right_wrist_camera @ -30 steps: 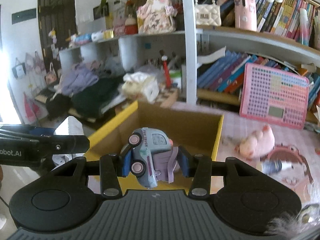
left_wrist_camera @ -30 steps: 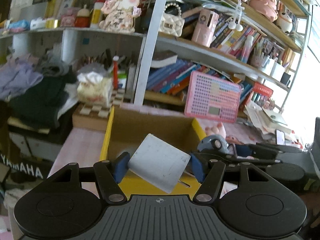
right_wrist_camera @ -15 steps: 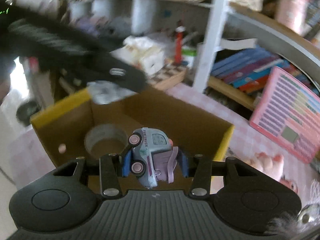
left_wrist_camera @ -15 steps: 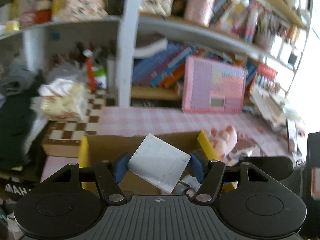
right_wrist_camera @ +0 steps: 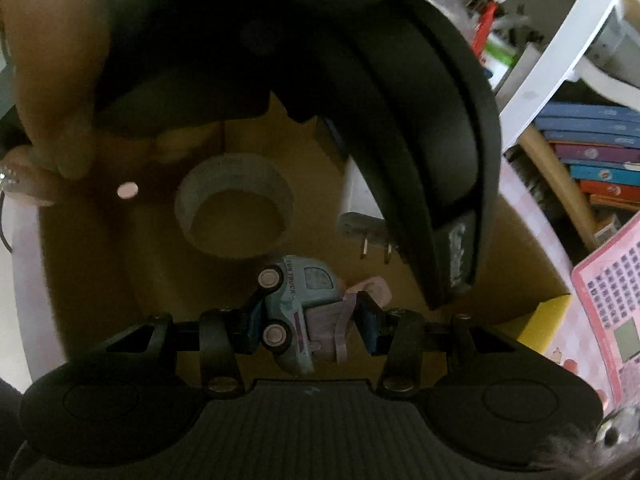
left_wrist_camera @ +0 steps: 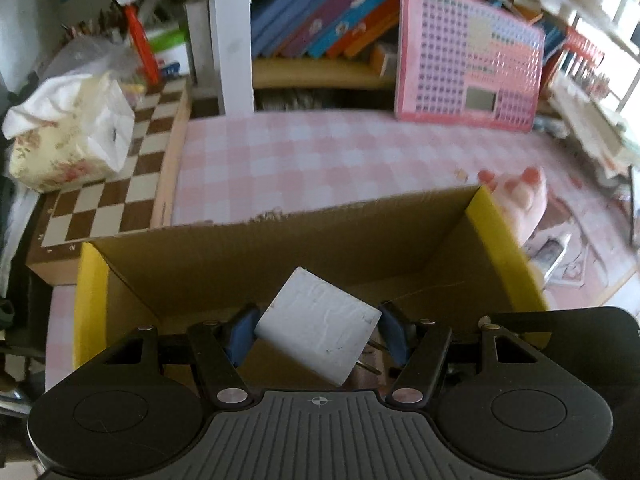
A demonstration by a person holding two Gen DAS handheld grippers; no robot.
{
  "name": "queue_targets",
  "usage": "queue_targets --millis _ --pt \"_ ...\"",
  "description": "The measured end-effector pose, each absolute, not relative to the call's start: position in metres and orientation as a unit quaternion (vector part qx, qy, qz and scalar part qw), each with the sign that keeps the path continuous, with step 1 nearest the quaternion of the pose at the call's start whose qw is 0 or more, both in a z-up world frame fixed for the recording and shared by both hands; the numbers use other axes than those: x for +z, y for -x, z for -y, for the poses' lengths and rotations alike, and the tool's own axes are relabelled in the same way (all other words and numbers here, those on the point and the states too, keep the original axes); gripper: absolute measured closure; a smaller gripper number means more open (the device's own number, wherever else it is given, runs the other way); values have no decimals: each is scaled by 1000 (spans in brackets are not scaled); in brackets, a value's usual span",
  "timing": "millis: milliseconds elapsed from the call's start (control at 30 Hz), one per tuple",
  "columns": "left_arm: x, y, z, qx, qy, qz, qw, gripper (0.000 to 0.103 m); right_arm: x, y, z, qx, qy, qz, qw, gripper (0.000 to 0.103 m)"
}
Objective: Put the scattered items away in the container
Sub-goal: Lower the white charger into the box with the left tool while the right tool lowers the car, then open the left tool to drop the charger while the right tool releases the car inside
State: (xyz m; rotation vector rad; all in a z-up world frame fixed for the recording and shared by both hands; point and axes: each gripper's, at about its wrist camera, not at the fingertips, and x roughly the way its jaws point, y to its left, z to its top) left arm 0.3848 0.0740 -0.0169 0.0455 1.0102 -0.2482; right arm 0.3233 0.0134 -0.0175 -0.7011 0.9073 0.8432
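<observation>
My left gripper [left_wrist_camera: 318, 336] is shut on a white plug adapter [left_wrist_camera: 318, 330] with two metal prongs, held tilted over the open cardboard box [left_wrist_camera: 280, 248] with yellow flaps. My right gripper [right_wrist_camera: 306, 322] is shut on a pale blue toy truck [right_wrist_camera: 298, 312] with pink parts, held inside the same box [right_wrist_camera: 520, 264]. In the right wrist view the adapter [right_wrist_camera: 360, 204] and the dark body of the left gripper [right_wrist_camera: 400, 100] sit close above. A roll of tape [right_wrist_camera: 236, 204] lies on the box floor.
A pink plush toy [left_wrist_camera: 520, 196] lies on the pink checked cloth [left_wrist_camera: 320, 160] right of the box. A pink keyboard toy [left_wrist_camera: 468, 60] leans on the shelf. A chessboard [left_wrist_camera: 120, 176] with a tissue pack [left_wrist_camera: 68, 136] is at left. A coin-like disc [right_wrist_camera: 127, 190] lies in the box.
Both grippers have moved forward and down over the box. The left gripper now hangs over the right one and fills much of its view. Both still hold their items.
</observation>
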Motion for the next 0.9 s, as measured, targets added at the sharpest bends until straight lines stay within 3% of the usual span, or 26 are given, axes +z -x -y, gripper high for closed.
queue_targets --millis 367,433,700,900 --pt "-22 -386 -70 -108 -52 -489 864 37 -20 -327 -14 395 305 -428 753 58" --pt "-18 -384 -71 -114 -44 -486 866 33 -18 -327 -12 395 293 -430 756 51" --pt "13 -358 -72 -131 -18 -446 885 30 -1 -317 1 381 258 -423 781 49" --pt "50 -325 -78 -139 -12 -391 910 25 24 -306 16 362 223 -404 810 38"
